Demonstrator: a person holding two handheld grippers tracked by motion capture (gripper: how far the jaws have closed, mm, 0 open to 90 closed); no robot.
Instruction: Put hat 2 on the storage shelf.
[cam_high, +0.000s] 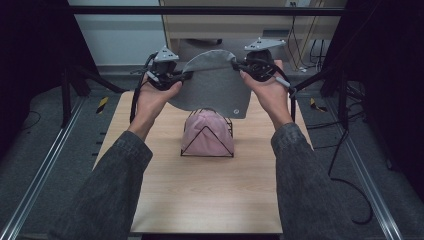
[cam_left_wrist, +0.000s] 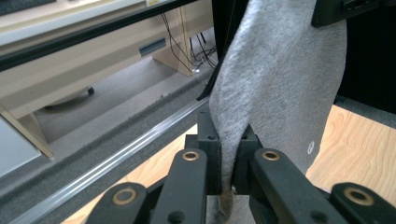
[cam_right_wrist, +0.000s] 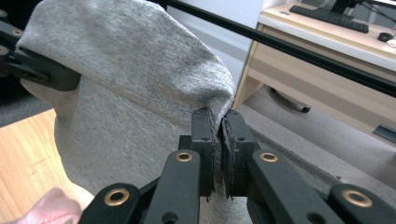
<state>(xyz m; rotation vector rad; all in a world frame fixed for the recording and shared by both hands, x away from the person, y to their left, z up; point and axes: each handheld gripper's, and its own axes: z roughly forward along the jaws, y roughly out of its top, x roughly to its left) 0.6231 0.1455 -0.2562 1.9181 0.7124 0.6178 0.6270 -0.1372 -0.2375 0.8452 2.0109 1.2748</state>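
Grey knit cap (cam_high: 212, 85) hangs spread above the pink cap on a black wire rack (cam_high: 207, 135).
Left gripper (cam_high: 181, 76) and right gripper (cam_high: 240, 65) each clamp 1 brim edge; rack lies directly below, equally near both.

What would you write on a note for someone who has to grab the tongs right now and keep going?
Left tongs: shut on the left edge of the grey cloth.
Right tongs: shut on its right edge.
Grey cloth: held up stretched between both tongs, hanging above the far half of the wooden table, over the wire rack.
Pink cloth: already draped on the wire rack at the table's middle.
Done: grey cloth picked up and spread; pink one is on the rack.
Left, probably: lower the grey cloth onto the rack over the pink one, then open both tongs.
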